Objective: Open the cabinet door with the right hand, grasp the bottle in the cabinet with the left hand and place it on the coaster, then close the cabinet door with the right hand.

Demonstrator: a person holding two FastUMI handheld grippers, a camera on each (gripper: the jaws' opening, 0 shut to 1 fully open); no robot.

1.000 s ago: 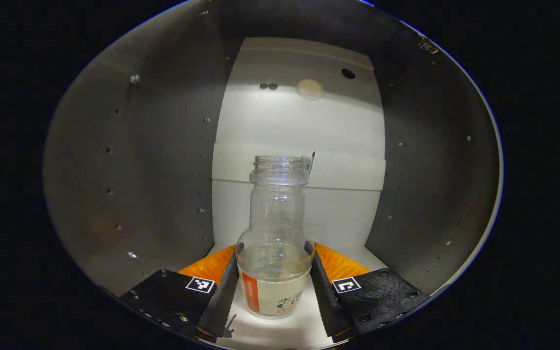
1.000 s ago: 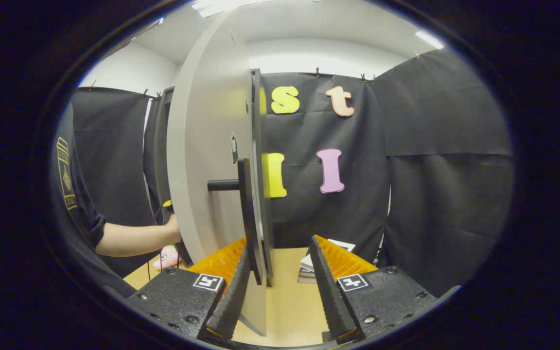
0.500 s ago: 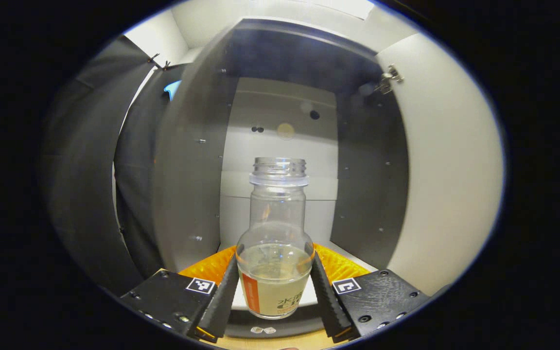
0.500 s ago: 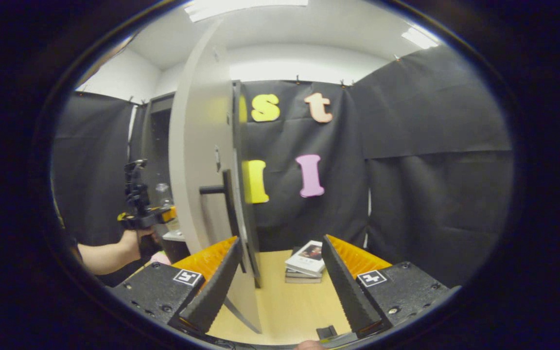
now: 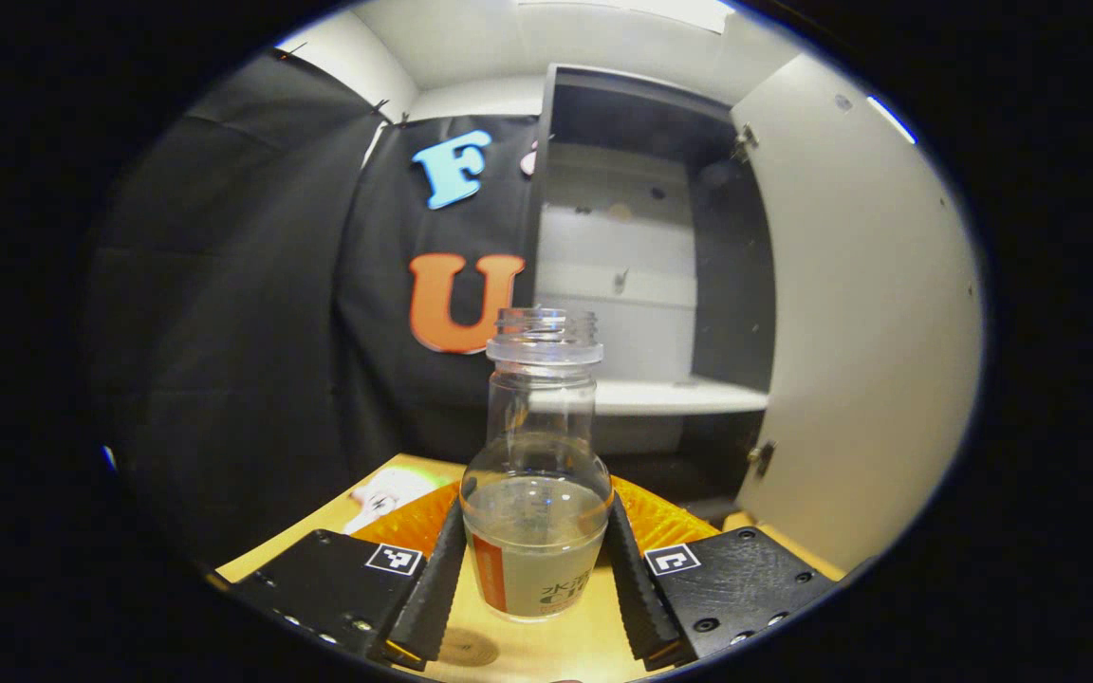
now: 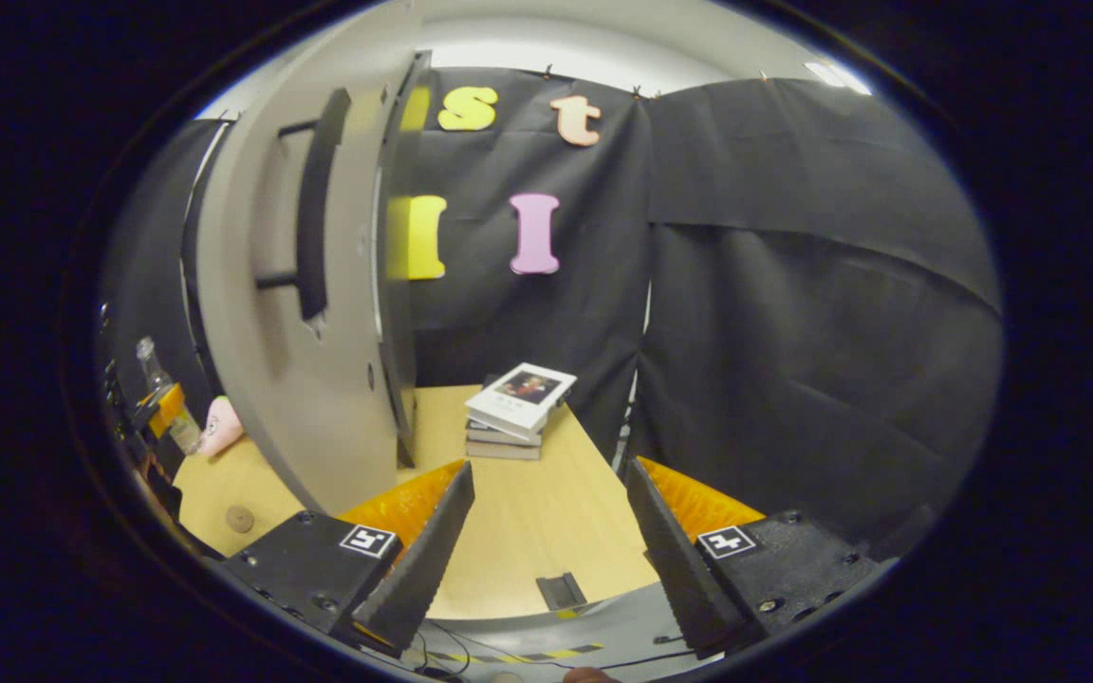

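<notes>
A clear, uncapped bottle (image 5: 535,474) with a little pale liquid and an orange-edged label stands upright between my left gripper's (image 5: 535,581) fingers, which press on both its sides. It hangs above the wooden table (image 5: 546,650), in front of the open cabinet (image 5: 637,275). A small round brown coaster (image 5: 468,648) lies on the table just below and left of the bottle. In the right gripper view the coaster (image 6: 240,518) shows left, with the bottle (image 6: 150,360) far left. My right gripper (image 6: 546,560) is open and holds nothing, low over the table and away from the door handle (image 6: 314,204).
The white cabinet door (image 6: 290,370) stands swung open, also the door (image 5: 860,332) at right of the left gripper view. A stack of books (image 6: 516,410) lies at the table's back. A pink soft thing (image 6: 219,427) sits near the cabinet. A small dark block (image 6: 561,590) lies at the front edge.
My left gripper has drawn the bottle out of the cabinet and back over the table. My right gripper has pulled away from the door handle, dropping lower and back.
</notes>
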